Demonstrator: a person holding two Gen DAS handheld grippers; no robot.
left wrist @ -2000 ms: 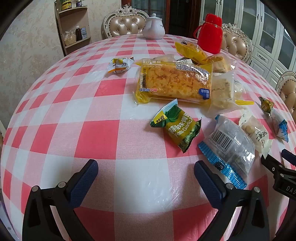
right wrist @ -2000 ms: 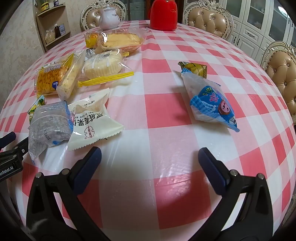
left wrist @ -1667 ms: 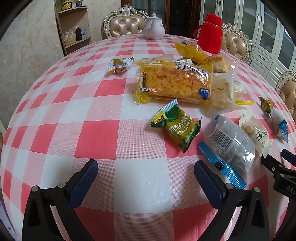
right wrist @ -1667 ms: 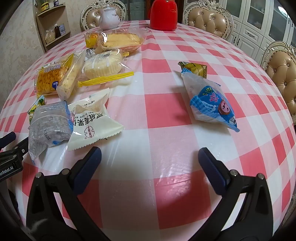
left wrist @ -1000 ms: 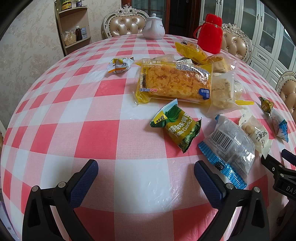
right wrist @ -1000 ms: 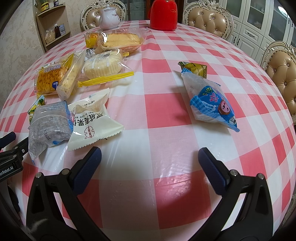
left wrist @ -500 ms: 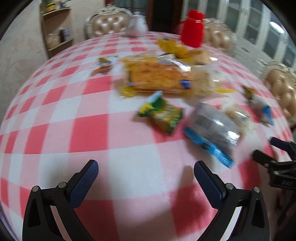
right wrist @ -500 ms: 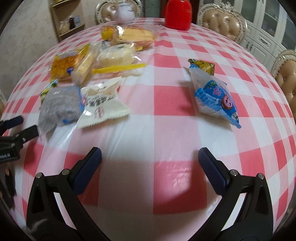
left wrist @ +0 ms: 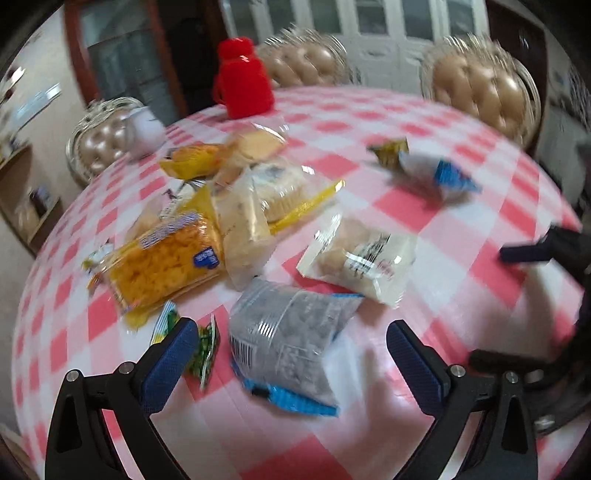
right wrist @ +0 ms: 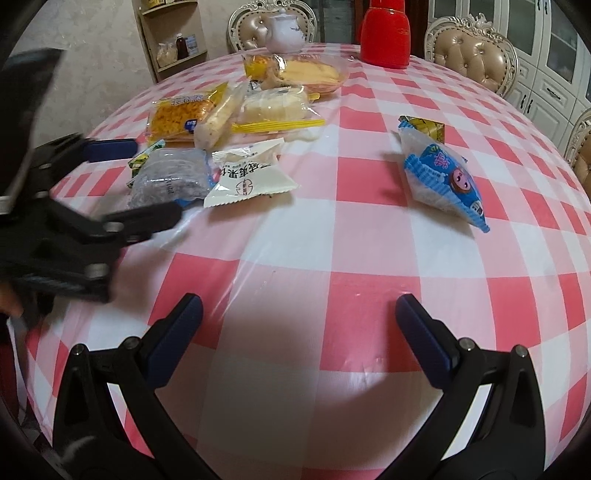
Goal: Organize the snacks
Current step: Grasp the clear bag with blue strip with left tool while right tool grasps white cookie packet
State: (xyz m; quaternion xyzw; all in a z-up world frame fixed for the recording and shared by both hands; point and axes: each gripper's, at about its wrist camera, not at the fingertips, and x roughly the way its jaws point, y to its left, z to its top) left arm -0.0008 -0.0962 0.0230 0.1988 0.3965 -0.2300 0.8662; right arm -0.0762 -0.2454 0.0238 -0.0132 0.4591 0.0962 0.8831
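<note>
A: Where do the snacks sit on the round table with the pink-and-white checked plastic cloth (right wrist: 369, 251)?

B: Most are bunched toward its far left side. The clear grey packet with a blue sealed edge (left wrist: 288, 343) lies nearest the near edge, between the spread fingers of the left gripper (left wrist: 291, 354), which stands released and grips nothing. A small green and yellow packet (left wrist: 201, 349) lies touching its left side, partly behind the left finger.

A: And beside those?

B: A white pillow packet with black print (right wrist: 247, 173) just to the right, touching the grey one. Behind them the yellow bag of crisp golden pieces (right wrist: 181, 116) and clear-wrapped pale cakes with a yellow strip (right wrist: 273, 107).

A: The right gripper?

B: The right gripper (right wrist: 299, 332) is also released, jaws wide over bare cloth near the near edge. The blue and white packet with a cartoon face (right wrist: 443, 181) lies well apart toward the right edge, a small yellow-green packet (right wrist: 423, 125) touching its far end.

A: At the far edge?

B: A red plastic flask (right wrist: 384, 33) and a white teapot (right wrist: 286, 26)
</note>
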